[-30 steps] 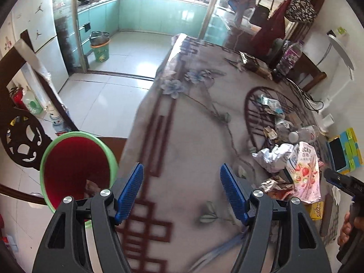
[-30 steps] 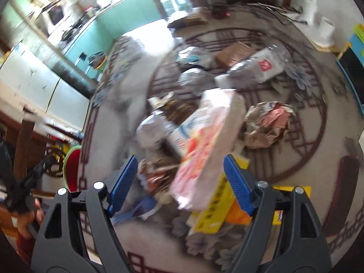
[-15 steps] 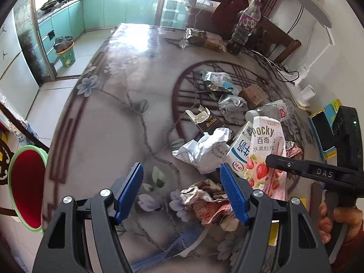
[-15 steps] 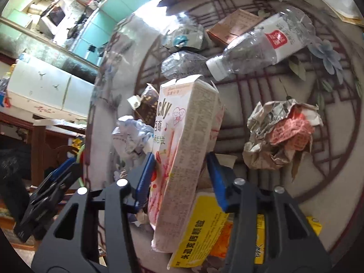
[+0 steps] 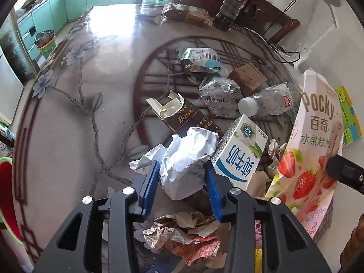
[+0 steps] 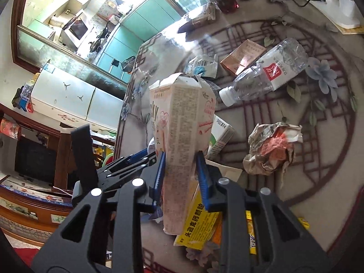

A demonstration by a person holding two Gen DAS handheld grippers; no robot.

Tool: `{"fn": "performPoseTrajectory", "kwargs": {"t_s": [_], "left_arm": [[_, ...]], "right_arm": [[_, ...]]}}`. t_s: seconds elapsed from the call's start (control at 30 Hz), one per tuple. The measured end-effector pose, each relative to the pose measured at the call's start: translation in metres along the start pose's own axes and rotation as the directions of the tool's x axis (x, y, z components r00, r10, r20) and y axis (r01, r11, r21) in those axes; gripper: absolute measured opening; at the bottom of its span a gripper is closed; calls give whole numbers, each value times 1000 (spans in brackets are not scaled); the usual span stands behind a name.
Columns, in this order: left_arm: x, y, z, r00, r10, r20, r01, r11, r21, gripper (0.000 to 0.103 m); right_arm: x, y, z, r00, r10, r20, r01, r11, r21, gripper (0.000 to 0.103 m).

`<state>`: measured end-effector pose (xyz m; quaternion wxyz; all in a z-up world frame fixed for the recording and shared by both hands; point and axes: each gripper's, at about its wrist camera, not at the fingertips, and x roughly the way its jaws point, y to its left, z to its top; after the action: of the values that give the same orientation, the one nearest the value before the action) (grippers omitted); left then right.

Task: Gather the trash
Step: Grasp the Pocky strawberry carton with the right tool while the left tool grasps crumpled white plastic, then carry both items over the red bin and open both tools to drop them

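My left gripper (image 5: pixel 180 170) is shut on a crumpled white paper wad (image 5: pixel 186 161) on the table. My right gripper (image 6: pixel 180 160) is shut on a pink Pocky box (image 6: pixel 182 141) and holds it upright above the table; the box also shows in the left wrist view (image 5: pixel 311 150). Around them lie a milk carton (image 5: pixel 241 154), an empty clear bottle (image 5: pixel 270 102), a torn brown Baisha box (image 5: pixel 184 116), a crumpled printed wrapper (image 5: pixel 182 234) and a yellow medicine box (image 6: pixel 200 225).
A red bin with a green rim (image 5: pixel 6 200) stands off the table's left edge. More wrappers (image 5: pixel 200 59), a small cardboard box (image 5: pixel 248 77) and a dark drink bottle (image 5: pixel 234 2) lie farther back. Another crumpled wrapper (image 6: pixel 273 147) lies to the right. Cables run along the far right edge.
My left gripper has moved forward and closed on the white paper wad. My right gripper has tightened on the Pocky box and lifted it upright.
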<state>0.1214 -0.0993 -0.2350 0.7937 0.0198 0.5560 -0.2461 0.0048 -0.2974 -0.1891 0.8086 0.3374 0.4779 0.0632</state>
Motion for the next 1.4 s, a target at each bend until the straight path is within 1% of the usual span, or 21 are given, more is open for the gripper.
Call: {"fn": "performPoseTrajectory", "kwargs": {"t_s": [0.13,0.23,0.37,0.57,0.67,0.87,1.07,1.27,1.4], "left_arm": [[-31,7,-1,998,13,66,-11,1000,-18,37],[-56,13,-3,993,42,106,-39,999,-33,37],[-86,22,-7,986,66,152,-58,997,-51,38],[-117,33,-18,975,87,203,-75,995,-65,38],[-127,41,-23,971,98,218,-84,994,-74,38],[-148,68,-34,964,126,235,-103,989,-110,38],[-169,106,-48,953,160,258,-121,979,-164,38],[-182,148,-61,948,195,253,-140,965,-220,38],[-192,181,-73,941,227,251,-158,951,-266,38]], "right_arm": [[-2,7,6,1000,13,12,-13,1000,5,27],[-6,20,7,1000,1,31,0,1000,-30,27],[-10,40,6,999,-1,52,5,997,-78,27],[-12,70,2,997,3,75,8,990,-141,27],[-11,84,-2,996,10,87,4,987,-160,26],[-2,109,-11,996,34,81,-18,981,-192,26],[15,141,-18,998,38,57,-24,974,-226,26],[39,181,-25,998,48,29,-38,960,-278,26],[56,207,-30,998,58,5,-53,951,-306,26]]}}
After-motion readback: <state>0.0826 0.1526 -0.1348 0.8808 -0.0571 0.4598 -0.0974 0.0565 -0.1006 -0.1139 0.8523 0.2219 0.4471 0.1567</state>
